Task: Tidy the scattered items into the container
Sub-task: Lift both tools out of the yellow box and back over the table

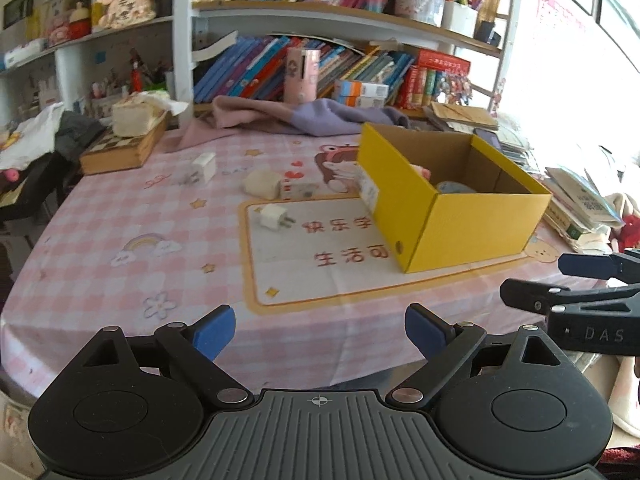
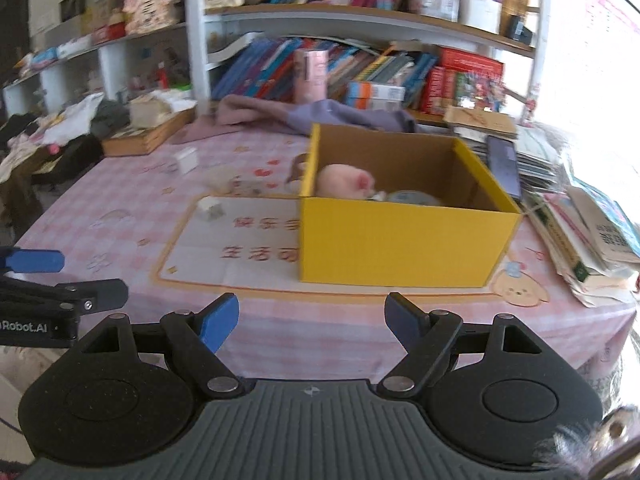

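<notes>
- left gripper (image 1: 319, 330): released, jaws spread wide, nothing between the blue pads. it hangs over the near edge of the table (image 1: 120, 280), well short of the scattered items.
- right gripper (image 2: 312, 322): released, jaws apart, nothing between them. it faces the near wall of the box and does not touch it.
- each gripper shows at the side of the other's view; the two are side by side.
- box (image 2: 400, 240): yellow cardboard, open at the top, standing on the pink checked tablecloth toward the right side of the table. inside lie a pink soft item (image 2: 346, 184) at the left and a grey-blue item (image 2: 412, 197) beside it.
- small white plug (image 1: 274, 217): on the cloth's printed panel, left of the box, apart from it.
- cream rounded item (image 1: 262, 183): farther back, touching a small printed carton (image 1: 298, 191) that sits near the box's far left corner.
- white charger (image 1: 204, 168): farther left and back, alone on the cloth.
- background: a purple cloth (image 1: 304, 114) heaped at the table's far edge, bookshelves (image 1: 320, 20) behind, stacked books (image 2: 580, 240) right of the box.
</notes>
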The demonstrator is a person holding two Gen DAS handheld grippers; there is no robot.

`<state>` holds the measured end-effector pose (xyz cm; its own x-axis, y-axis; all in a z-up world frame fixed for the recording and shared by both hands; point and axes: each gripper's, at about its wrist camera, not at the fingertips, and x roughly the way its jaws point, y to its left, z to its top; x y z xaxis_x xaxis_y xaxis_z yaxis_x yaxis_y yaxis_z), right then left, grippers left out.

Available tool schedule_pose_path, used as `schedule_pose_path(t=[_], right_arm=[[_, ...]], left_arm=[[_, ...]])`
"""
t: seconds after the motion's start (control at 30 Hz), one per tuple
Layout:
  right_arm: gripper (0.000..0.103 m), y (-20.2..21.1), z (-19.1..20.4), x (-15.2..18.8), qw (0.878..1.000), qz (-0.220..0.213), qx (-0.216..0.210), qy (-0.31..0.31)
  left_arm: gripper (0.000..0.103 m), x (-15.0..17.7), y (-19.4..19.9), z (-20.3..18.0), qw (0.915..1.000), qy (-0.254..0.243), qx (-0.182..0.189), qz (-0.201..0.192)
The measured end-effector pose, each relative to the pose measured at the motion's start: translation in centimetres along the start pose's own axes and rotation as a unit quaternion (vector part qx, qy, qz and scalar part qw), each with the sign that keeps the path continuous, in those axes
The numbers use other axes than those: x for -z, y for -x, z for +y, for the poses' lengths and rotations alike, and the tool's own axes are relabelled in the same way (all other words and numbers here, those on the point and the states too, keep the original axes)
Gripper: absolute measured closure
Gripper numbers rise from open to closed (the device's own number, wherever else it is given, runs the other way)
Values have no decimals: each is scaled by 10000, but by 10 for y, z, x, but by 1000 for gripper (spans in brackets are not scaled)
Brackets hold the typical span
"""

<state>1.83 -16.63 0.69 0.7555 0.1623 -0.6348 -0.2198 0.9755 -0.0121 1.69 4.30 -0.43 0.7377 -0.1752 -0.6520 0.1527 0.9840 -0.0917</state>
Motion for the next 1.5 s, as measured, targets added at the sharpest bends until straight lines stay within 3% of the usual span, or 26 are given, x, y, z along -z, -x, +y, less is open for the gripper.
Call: schedule_pose_path(t=[0.47, 0.77, 1.07, 1.5], right_arm=[[25, -11, 68, -13, 9958, 62, -631, 663], [28, -29, 82, -23, 9928, 37, -862, 832], [29, -65, 93, -35, 9897, 207, -1110, 881], [32, -151, 96, -79, 9869, 572, -1217, 889]], left_arm=[[7, 12, 20, 52, 9981, 445, -435, -29], [7, 11, 16, 63, 9975, 419, -568, -43], [7, -4, -6, 79, 9972, 389, -644, 27], [7, -55, -81, 113, 9969, 496, -546, 281]])
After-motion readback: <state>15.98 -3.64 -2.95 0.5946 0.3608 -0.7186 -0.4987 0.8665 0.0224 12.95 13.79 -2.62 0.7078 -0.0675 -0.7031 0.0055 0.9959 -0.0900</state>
